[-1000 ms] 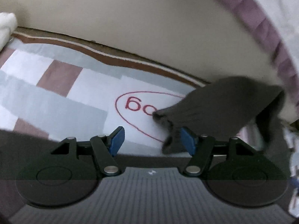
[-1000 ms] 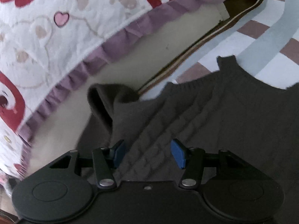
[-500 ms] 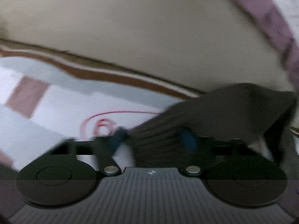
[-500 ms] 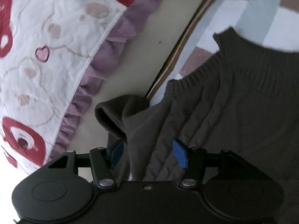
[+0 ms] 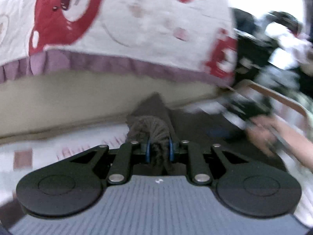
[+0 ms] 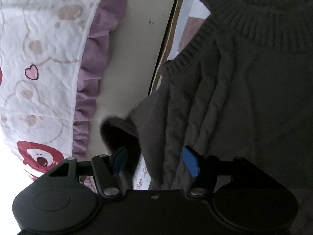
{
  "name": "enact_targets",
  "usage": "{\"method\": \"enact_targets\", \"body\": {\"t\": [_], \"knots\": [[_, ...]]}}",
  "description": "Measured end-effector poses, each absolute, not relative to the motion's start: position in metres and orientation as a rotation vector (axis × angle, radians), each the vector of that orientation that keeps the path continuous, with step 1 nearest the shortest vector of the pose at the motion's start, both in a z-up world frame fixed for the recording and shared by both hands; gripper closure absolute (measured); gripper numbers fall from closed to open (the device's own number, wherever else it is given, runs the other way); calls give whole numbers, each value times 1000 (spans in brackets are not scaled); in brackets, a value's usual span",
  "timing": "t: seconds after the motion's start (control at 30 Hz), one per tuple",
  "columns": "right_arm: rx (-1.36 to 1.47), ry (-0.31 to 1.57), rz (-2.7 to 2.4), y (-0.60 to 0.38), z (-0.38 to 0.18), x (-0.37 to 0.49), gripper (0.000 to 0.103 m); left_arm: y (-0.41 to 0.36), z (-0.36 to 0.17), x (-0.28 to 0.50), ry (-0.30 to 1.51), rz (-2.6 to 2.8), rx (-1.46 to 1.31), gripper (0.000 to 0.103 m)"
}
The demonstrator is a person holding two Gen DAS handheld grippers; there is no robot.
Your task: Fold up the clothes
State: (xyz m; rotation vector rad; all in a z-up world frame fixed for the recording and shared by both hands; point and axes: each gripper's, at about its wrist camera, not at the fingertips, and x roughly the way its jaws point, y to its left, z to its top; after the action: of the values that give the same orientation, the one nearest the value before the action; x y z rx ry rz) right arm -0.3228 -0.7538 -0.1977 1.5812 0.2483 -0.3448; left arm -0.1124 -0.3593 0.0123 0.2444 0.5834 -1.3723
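Since the earlier frames the left gripper [image 5: 158, 150] has clamped onto the ribbed cuff [image 5: 154, 131] of the dark cable-knit sweater [image 6: 244, 98] and swung it up, so the bear-print quilt [image 5: 121, 23] is now filling the view ahead of it. Its blue pads are pinching the bunched knit between them. The right gripper [image 6: 154, 161] has just been opening; its jaws are standing released, hovering above the sweater's body with cable ribs lying below and between the fingers, an open sleeve end [image 6: 117, 131] just ahead to the left. The sweater is lying mostly flat on the checked mat [image 6: 187, 25], ribbed collar far ahead. Folding seems to be barely starting: one sleeve being drawn inward, the body folds remaining.
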Motion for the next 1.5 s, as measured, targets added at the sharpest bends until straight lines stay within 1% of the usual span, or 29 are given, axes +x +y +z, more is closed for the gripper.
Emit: {"method": "enact_targets", "body": {"t": [0.13, 0.23, 0.3, 0.4, 0.5, 0.57, 0.63, 0.7, 0.8, 0.87, 0.93, 1.03, 1.17, 1.23, 1.27, 1.3, 1.4, 1.5], "knots": [[1615, 253, -346, -751, -203, -322, 35, -294, -12, -155, 722, -1371, 262, 87], [1626, 277, -354, -750, -209, -320, 34, -266, -41, -174, 778, -1279, 339, 87], [1635, 290, -365, -750, -213, -319, 34, -254, -52, -181, 775, -1203, 403, 87], [1654, 290, -378, -750, -217, -321, 34, -252, -55, -191, 765, -1130, 484, 87], [1670, 254, -358, -750, -214, -321, 34, -256, -39, -185, 823, -1057, 395, 87], [1665, 232, -326, -751, -208, -319, 34, -259, -21, -181, 789, -1056, 321, 87], [1657, 230, -293, -751, -205, -314, 32, -261, -1, -189, 685, -1075, 325, 87], [1644, 249, -294, -751, -205, -308, 32, -261, 18, -199, 583, -1100, 347, 87], [1614, 261, -306, -753, -201, -295, 30, -255, 37, -212, 527, -1189, 341, 87], [1592, 263, -312, -755, -198, -285, 30, -252, 39, -213, 512, -1245, 341, 87], [1585, 220, -316, -758, -196, -280, 29, -247, 37, -215, 487, -1297, 365, 87], [1577, 147, -315, -764, -194, -285, 29, -240, 16, -215, 490, -1326, 461, 87], [1560, 81, -341, -771, -191, -300, 29, -250, -22, -204, 560, -1200, 604, 87], [1518, 217, -434, -776, -186, -304, 29, -258, -37, -203, 577, -1092, 676, 87], [1455, 311, -505, -776, -178, -303, 29, -262, -43, -203, 579, -1046, 704, 87], [1356, 364, -562, -771, -165, -301, 29, -264, -47, -203, 582, -1016, 713, 87], [1057, 506, -713, -758, -125, -297, 30, -255, -37, -211, 605, -1095, 620, 87], [967, 429, -595, -743, -100, -287, 31, -252, -39, -227, 636, -1166, 700, 87]]}}
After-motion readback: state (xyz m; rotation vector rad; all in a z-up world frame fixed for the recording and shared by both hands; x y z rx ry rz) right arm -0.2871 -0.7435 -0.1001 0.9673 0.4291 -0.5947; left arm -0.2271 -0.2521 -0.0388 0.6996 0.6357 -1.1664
